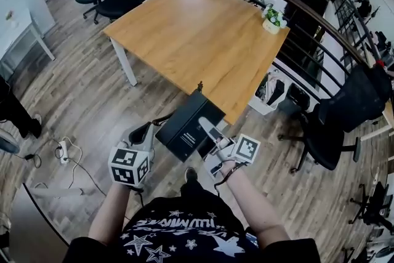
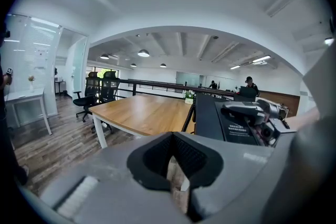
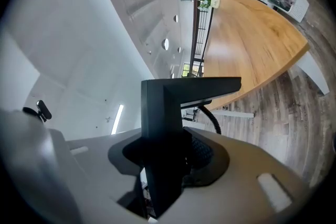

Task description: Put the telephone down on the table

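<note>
The wooden tabletop [image 1: 184,34] stretches ahead, and the telephone [image 1: 184,125] is held in the air near its closest corner. It is a black, boxy desk set with hard, flat faces. It looks rigid, fairly heavy and smooth enough to slip, so a firm hold on a thin edge suits it best. The right claw [image 3: 168,165] is clenched on just such an edge. The left claw [image 2: 176,165], beside it, is closed on nothing. The coiled cord [image 3: 211,117] dangles below.

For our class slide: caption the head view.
A black telephone held in the right claw, just short of the wooden table.
</note>
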Available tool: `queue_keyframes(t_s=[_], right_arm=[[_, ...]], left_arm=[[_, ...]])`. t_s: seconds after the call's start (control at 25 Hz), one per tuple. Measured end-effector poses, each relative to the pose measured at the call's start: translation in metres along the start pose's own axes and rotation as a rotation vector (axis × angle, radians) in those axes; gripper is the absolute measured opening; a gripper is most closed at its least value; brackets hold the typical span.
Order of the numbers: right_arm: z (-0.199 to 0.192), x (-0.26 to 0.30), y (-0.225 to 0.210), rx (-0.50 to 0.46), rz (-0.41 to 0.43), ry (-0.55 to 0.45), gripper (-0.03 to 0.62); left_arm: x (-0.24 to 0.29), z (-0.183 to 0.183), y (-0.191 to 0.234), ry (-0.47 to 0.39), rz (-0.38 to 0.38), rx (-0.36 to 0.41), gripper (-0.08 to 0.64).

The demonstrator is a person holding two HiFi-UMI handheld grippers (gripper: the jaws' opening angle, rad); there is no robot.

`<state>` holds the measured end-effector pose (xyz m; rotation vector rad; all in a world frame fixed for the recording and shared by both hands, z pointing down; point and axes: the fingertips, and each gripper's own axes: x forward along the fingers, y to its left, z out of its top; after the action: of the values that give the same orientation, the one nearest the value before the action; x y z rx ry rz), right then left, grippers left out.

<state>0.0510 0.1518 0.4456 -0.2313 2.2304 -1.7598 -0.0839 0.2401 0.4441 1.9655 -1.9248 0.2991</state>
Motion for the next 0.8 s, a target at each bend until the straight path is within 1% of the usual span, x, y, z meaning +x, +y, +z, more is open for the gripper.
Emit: queue_keyframes(t_s=[0.2,0.36,0.56,0.8], right_arm=[[0.052,0.020,-0.018,-0.004,0.003,0.037,0.165],[0.085,0.033,-0.031,0.008,0.010,0.055,0.165],[0.117,0.045,-0.040,0.024,0.023,0.070,0.164],[0.147,0.061,-0.055,0.027,0.009,0.070,0.164]], left_arm=[[0.051,0.020,-0.003,-0.004,0.024,-0.004,0.002],[0.083,0.032,-0.005,-0.002,0.044,-0.009,0.002],[0.114,0.045,-0.005,0.004,0.065,-0.016,0.002],[0.145,0.058,0.004,0.005,0.083,-0.022,0.002]])
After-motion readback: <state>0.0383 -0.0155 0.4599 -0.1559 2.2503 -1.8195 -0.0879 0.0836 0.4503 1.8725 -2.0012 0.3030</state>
